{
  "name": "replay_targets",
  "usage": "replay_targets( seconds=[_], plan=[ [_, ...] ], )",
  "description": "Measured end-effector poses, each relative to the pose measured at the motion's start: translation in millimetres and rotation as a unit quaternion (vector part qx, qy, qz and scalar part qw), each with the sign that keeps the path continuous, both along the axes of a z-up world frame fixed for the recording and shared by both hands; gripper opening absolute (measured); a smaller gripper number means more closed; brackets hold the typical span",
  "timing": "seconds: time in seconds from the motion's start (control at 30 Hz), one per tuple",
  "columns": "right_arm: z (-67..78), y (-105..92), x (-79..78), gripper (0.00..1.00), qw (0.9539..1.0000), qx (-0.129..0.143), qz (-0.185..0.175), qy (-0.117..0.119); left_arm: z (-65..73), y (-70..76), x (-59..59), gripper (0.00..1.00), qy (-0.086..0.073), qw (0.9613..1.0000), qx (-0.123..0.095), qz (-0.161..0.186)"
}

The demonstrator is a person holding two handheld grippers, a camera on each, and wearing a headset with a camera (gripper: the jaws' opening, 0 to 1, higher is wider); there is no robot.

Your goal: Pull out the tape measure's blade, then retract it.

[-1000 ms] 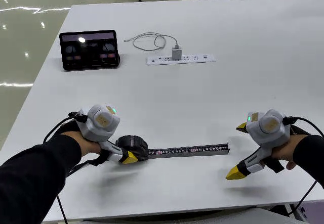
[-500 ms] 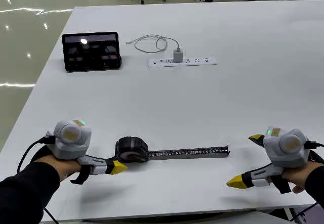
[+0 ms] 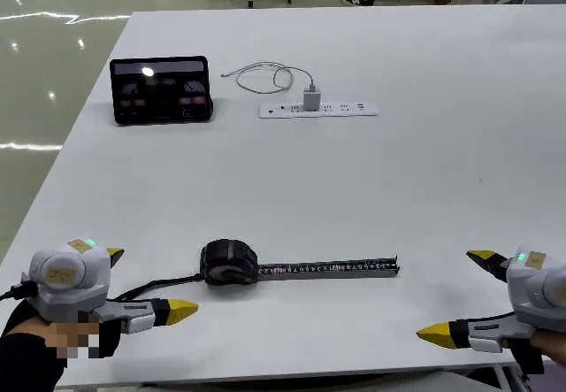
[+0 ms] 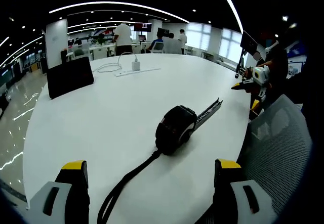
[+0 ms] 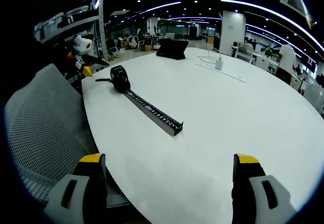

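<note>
Now the tape measure rests near the front edge of the white tabletop. Its blade lies flat, drawn out toward the right, and its black strap trails left. The left hand-held gripper is spread and empty, near the strap and apart from the case. The right hand-held gripper is also spread and empty, well apart from the end hook.

The pull-out looks done, so retraction is probably the step in hand. To do it well:

1. Close the left jaws across the case's 2 flat sides, clear of the blade slot and the strap.
2. Pinch the blade lightly near the hook with the right jaws.
3. Free the lock and feed the blade back slowly, because a loose blade could whip or kink.
</note>
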State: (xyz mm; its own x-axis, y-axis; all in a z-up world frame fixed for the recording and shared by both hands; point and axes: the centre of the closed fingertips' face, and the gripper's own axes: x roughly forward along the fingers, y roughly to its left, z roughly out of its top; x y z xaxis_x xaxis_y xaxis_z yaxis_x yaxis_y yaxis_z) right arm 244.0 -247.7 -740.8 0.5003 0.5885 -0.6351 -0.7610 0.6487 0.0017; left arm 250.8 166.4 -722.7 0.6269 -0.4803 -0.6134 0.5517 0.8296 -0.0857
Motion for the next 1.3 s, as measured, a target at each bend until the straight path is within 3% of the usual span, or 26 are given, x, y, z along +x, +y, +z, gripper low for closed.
replay_targets(
  seconds=[0.2, 0.37, 0.47, 0.6, 0.7, 0.97, 1.07, 1.2, 1.3],
  plan=[
    [10.4, -17.3, -9.2, 1.0, 0.9997, 0.002, -0.022, -0.008, 7.6, 3.1, -5.6, 1.0, -0.01, 1.0, 0.0, 0.003],
    [11.1, -24.8, -15.0, 1.0, 0.9996, 0.001, -0.028, -0.009, 4.0, 1.9, -8.8, 1.0, -0.009, 0.9999, -0.002, 0.007],
    [12.4, -21.1, -20.0, 1.0, 0.9993, 0.003, -0.036, -0.01, 7.4, 0.4, -9.5, 1.0, -0.013, 0.9998, -0.01, 0.013],
    [16.4, -19.4, -25.1, 1.0, 0.9991, 0.006, -0.039, -0.014, 6.9, 5.1, -9.3, 1.0, -0.011, 0.9997, 0.006, 0.02],
    [15.8, -20.8, -24.5, 1.0, 0.999, 0.006, -0.042, -0.014, 10.5, 4.3, -8.9, 1.0, -0.015, 0.9996, 0.003, 0.023],
    [24.2, -18.6, -22.5, 1.0, 0.9991, 0.004, -0.035, -0.021, 22.0, -6.5, -6.1, 1.0, -0.02, 0.9996, 0.002, 0.022],
    [22.8, -22.8, -17.9, 1.0, 0.9987, -0.022, -0.036, -0.03, 26.7, -16.3, -2.9, 1.0, -0.015, 0.9997, -0.009, 0.019],
    [21.4, -22.2, -20.1, 1.0, 0.999, -0.037, -0.022, -0.015, 30.6, -26.3, 4.0, 1.0, -0.011, 0.9996, -0.01, 0.025],
    [22.4, -21.6, -17.2, 1.0, 0.9989, -0.042, -0.012, -0.015, 33.7, -30.4, 10.8, 1.0, 0.004, 0.998, -0.012, 0.063]
  ],
)
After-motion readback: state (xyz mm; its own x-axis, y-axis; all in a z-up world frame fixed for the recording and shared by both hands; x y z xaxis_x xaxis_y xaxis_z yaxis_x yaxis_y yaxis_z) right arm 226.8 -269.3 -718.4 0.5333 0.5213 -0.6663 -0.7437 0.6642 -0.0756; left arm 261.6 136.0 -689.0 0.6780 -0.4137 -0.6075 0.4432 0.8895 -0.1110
